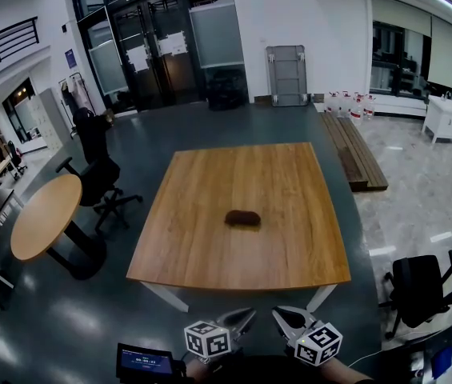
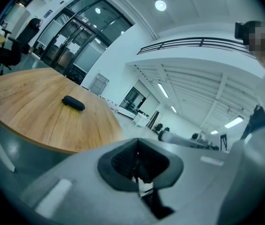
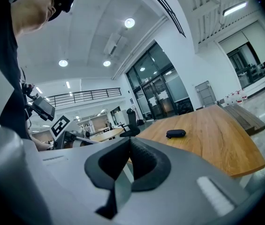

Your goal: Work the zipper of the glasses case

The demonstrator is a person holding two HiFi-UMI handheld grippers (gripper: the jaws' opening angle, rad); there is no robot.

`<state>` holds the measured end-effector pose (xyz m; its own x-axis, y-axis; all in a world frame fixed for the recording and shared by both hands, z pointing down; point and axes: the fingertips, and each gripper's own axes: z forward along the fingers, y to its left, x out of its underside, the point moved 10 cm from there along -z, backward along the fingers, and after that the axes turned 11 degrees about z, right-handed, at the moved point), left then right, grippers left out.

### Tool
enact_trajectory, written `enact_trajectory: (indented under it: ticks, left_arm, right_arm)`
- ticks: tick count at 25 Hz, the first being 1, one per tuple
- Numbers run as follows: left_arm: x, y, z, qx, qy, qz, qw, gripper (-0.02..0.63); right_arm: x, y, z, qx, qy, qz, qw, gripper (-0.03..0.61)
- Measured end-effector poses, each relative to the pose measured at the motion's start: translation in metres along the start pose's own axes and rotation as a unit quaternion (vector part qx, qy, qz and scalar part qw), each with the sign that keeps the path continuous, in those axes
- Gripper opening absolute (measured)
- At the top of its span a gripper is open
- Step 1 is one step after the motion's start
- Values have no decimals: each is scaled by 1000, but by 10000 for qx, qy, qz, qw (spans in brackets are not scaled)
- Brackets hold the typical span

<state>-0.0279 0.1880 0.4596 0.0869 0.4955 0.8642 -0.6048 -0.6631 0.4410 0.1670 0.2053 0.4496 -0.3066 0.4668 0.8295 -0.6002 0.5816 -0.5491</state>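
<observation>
A dark, oblong glasses case lies closed near the middle of the square wooden table. Both grippers hang well short of the table's near edge, far from the case. The left gripper and the right gripper sit side by side at the bottom of the head view, each with its marker cube behind it. In the left gripper view the case lies far off on the table, and the left gripper is shut on nothing. The right gripper view shows the case beyond the shut, empty right gripper.
A round wooden table and a black office chair stand left of the table. Another black chair stands at the right front. Wooden planks lie on the floor at the right. A small screen shows at the bottom left.
</observation>
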Motion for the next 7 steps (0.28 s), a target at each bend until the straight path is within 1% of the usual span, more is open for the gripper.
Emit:
enact_trajectory:
  ticks: [7]
  left_arm:
    - [-2,-2,-3,0,12,-4,10000,0]
  right_arm:
    - [-1,4,0,-10,9,-9,10000,5]
